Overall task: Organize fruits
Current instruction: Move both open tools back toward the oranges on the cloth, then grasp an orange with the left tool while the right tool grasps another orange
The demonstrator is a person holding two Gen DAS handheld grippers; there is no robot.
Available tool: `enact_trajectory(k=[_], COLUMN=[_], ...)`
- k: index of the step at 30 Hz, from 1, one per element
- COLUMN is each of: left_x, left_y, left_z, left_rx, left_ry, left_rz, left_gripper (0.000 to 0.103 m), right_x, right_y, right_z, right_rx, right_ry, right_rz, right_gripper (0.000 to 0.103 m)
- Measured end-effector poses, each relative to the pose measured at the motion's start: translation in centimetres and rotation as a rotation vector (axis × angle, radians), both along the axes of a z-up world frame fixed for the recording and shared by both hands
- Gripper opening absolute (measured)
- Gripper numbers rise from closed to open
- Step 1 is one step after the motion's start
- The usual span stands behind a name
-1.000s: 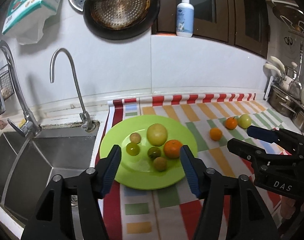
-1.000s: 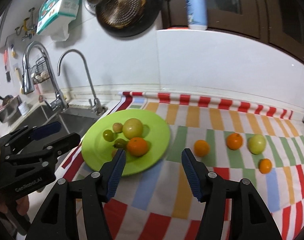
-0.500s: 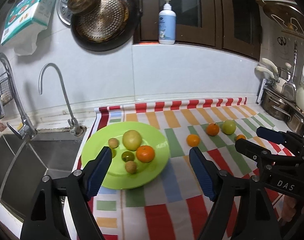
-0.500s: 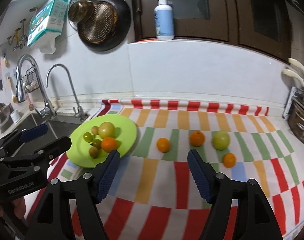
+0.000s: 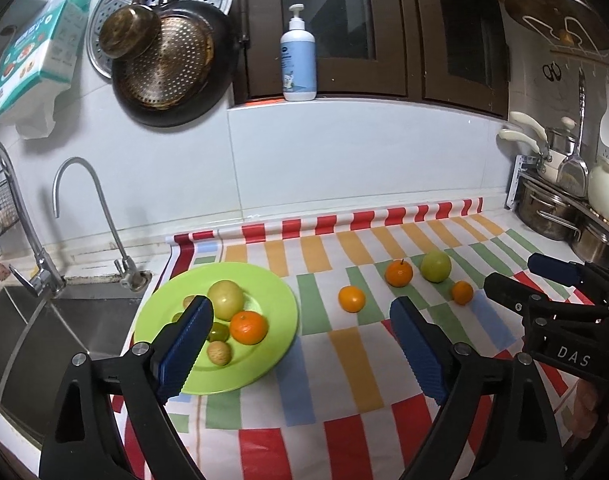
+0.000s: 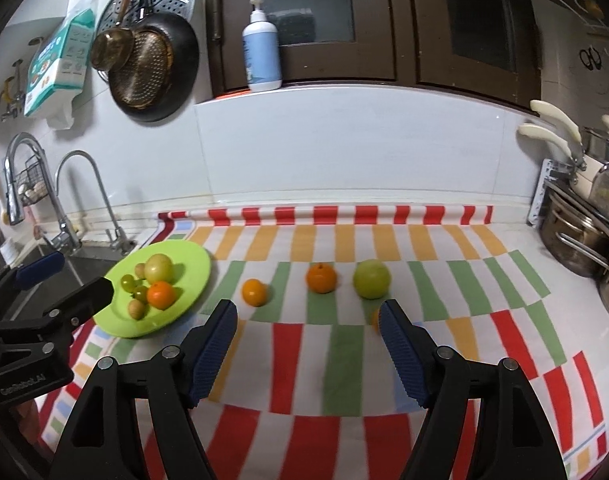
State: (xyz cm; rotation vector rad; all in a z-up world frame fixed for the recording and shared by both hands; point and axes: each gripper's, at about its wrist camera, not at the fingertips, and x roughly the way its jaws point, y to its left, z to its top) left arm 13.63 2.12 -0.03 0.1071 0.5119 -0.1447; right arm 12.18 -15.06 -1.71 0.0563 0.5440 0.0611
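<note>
On the desk's striped cloth (image 5: 304, 368), the green plate (image 5: 276, 300) already holds 6 fruits, while 4 lie loose to its right: a green apple (image 6: 371, 279), 2 oranges (image 6: 321, 277) and a small tangerine (image 5: 462, 292). Both grippers are empty, jaws apart and just widened. The left hand-held gripper (image 5: 300, 344) hovers near the plate; the right hand-held gripper (image 6: 307, 344) faces the loose fruit just beyond it.

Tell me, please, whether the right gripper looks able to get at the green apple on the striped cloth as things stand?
Probably yes. The right gripper is open and empty, and the green apple sits on bare cloth ahead; only the small orange near its right finger might get nudged.
</note>
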Motion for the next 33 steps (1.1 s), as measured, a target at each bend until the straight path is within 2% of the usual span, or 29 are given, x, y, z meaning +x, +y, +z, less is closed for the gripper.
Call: enact_trajectory(k=[10,20,29,33], left_x=[2.6,6.2,9.4,10.7], left_y=[-2.8,-4.2,-5.4,-5.8], left_z=[-1.6,-4.0,-7.0,-8.2], left_rx=[0.044,0.067,0.097,0.107], left_ry=[0.030,0.095,0.176,0.208], left_rz=[-0.034,-0.075,-0.117,-0.127], left_gripper=[0.091,0.090,0.076,0.071], right_x=[1.9,5.3,7.9,8.9], right_y=[-2.8,-4.6,-5.5,-5.9], right_z=[-1.4,-4.1,-6.9,-8.0], right_rx=[-0.003,0.020,0.043,0.058], right_ry=[0.025,0.101,0.185,0.222], right_rz=[-0.046,-0.081,-0.090,-0.097], right_gripper=[0.074,0.074,0.073,0.066])
